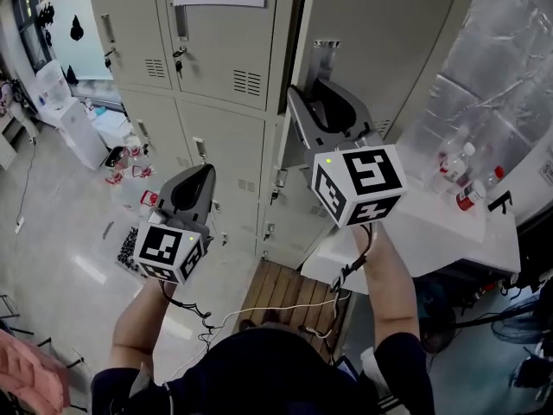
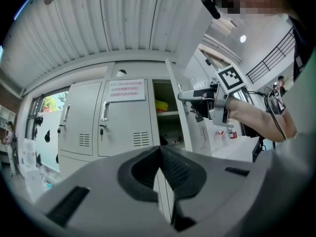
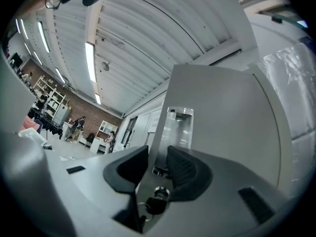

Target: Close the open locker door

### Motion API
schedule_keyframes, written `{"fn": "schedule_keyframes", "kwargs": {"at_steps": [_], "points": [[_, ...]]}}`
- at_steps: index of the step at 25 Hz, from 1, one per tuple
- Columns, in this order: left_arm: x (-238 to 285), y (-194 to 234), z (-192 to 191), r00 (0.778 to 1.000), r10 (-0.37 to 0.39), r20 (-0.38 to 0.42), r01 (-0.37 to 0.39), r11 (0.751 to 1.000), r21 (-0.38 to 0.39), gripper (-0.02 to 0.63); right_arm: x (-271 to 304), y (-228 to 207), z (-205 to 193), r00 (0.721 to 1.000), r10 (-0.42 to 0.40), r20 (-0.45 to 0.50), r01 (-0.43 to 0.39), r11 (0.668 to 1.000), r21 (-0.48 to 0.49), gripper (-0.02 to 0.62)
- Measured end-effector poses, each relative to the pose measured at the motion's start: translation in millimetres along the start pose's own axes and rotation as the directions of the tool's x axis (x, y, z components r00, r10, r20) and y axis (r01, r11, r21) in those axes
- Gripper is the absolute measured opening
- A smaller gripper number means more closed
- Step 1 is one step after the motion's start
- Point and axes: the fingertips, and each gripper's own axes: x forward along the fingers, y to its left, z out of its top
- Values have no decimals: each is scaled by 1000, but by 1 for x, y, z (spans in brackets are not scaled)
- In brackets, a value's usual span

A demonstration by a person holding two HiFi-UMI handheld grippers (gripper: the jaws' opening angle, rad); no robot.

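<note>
Right gripper [image 1: 324, 102] is pinching the free edge of the locker door [image 1: 389, 41], one pad on each face, just under the recessed handle [image 3: 177, 127] and above the lock with its key [image 3: 155, 205]. Gripping there makes sense to me: it's the farthest point from the hinges, so it's getting the most leverage for the swing. Left gripper [image 1: 203, 173] is hanging lower and to the left in front of the shut lockers, with its jaws pressed together on nothing, so it's idle and staying clear of the door's path. The door is standing upright with its long axis vertical. It's angled out from the open compartment [image 2: 168, 117], hinged on the right, with its handle edge pointing toward the person.
</note>
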Motion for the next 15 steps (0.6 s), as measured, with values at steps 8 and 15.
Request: {"fn": "schedule_keyframes", "kwargs": {"at_steps": [8,15], "points": [[22,2,-1,999,47,8,-47,999,-11,3,26,-7,-8,1000,-19,-17,19,1000,-14,121],[22,10,-15,998,56,-11,-56,998,-21,3,41,-14,-13,998,-67,-20,66,998,-19,117]]}}
